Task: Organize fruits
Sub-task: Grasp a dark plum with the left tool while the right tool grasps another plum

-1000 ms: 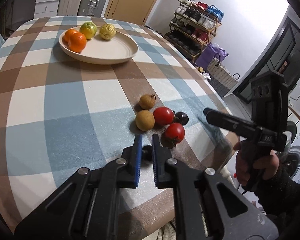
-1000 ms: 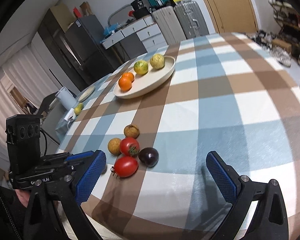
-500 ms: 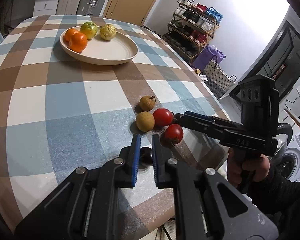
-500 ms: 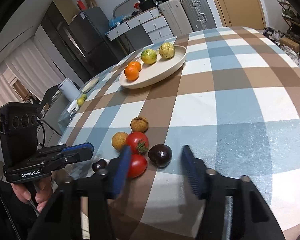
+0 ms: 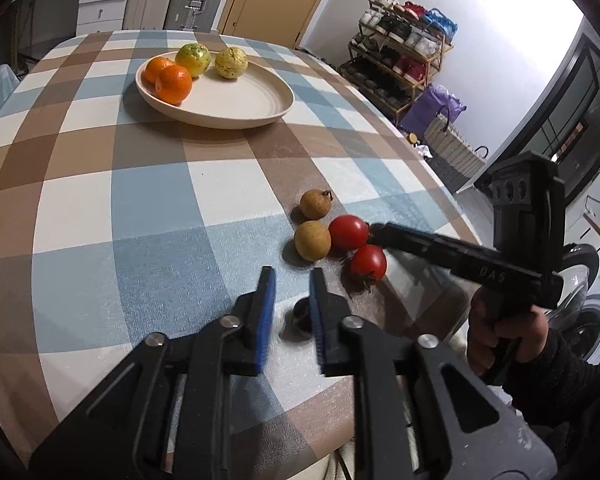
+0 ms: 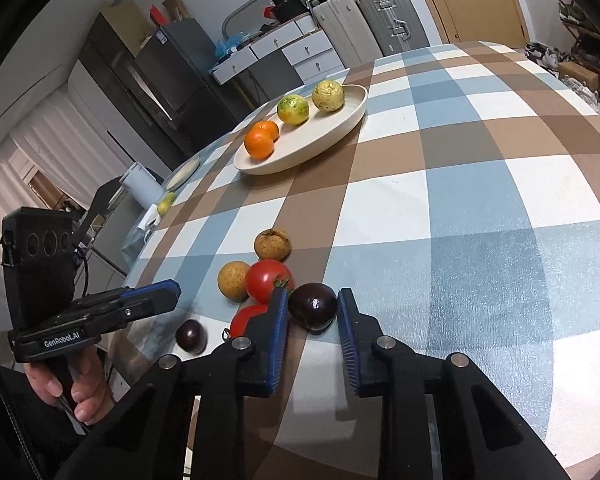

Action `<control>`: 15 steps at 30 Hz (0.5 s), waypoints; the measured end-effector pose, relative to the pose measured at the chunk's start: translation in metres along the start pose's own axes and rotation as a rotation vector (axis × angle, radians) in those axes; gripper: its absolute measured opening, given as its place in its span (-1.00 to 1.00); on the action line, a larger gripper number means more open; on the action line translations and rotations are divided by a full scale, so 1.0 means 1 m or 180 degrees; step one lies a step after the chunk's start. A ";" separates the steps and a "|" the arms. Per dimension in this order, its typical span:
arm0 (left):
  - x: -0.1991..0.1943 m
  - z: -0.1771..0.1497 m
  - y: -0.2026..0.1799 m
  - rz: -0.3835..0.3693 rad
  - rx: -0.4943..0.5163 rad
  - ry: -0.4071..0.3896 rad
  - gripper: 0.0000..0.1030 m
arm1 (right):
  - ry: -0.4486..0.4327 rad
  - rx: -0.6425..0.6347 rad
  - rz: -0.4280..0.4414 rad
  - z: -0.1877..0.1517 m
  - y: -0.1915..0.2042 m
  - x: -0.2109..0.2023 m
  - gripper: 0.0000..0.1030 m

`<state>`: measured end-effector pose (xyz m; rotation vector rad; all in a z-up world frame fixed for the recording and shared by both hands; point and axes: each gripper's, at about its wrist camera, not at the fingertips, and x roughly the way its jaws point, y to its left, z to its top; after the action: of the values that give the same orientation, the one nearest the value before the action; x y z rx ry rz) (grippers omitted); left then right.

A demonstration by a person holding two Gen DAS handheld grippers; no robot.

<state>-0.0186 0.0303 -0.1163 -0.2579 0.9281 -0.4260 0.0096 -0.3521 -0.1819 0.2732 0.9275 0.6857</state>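
A: State the condition of the right gripper.

B: Its blue pads were clamped on a dark purple plum, one pad on each side. The plum sat on the checked tablecloth near the table's close edge.

A: And the left gripper?

B: Its jaws were opening, a narrow gap between them. A smaller dark fruit lay on the cloth between the pads, against the right-hand one; whether that pad pressed on it could not be told. In the right wrist view this fruit lay on the cloth past the fingertips.

A: List the fruit next to the plum.

B: Two red tomatoes sat just left of the plum, one partly hidden behind the right gripper's left finger. A round tan fruit touched the upper tomato, and a second, wrinkled tan fruit lay just beyond.

A: And farther out?

B: A cream plate stood well apart, toward the far side of the table. It held two oranges, a green-yellow citrus and a bumpy yellow fruit.
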 end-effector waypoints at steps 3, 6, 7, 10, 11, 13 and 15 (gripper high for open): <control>-0.001 -0.002 -0.002 -0.0007 0.0008 0.0022 -0.31 | -0.0094 0.0038 0.0021 0.000 -0.003 -0.006 -0.50; -0.001 -0.004 -0.004 -0.0039 0.0010 0.0035 -0.03 | -0.0147 0.0049 0.0037 0.002 -0.005 -0.011 -0.50; 0.000 -0.004 -0.005 -0.0050 0.0010 0.0051 -0.03 | -0.0169 0.0048 0.0037 0.003 -0.006 -0.012 -0.50; 0.007 -0.006 -0.010 -0.0045 0.0034 0.0139 -0.03 | -0.0203 0.0034 0.0038 0.004 -0.007 -0.015 -0.50; 0.009 -0.007 -0.012 -0.0038 0.0052 0.0159 -0.03 | -0.0206 0.0035 0.0043 0.004 -0.007 -0.015 -0.50; 0.014 -0.009 -0.017 0.0058 0.0133 0.0185 -0.03 | -0.0221 0.0040 0.0045 0.004 -0.009 -0.016 -0.50; 0.021 -0.011 -0.020 0.0091 0.0161 0.0225 -0.03 | -0.0231 0.0024 0.0042 0.004 -0.009 -0.018 -0.50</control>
<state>-0.0214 0.0031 -0.1297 -0.1844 0.9877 -0.4339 0.0089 -0.3704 -0.1723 0.3092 0.8599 0.6805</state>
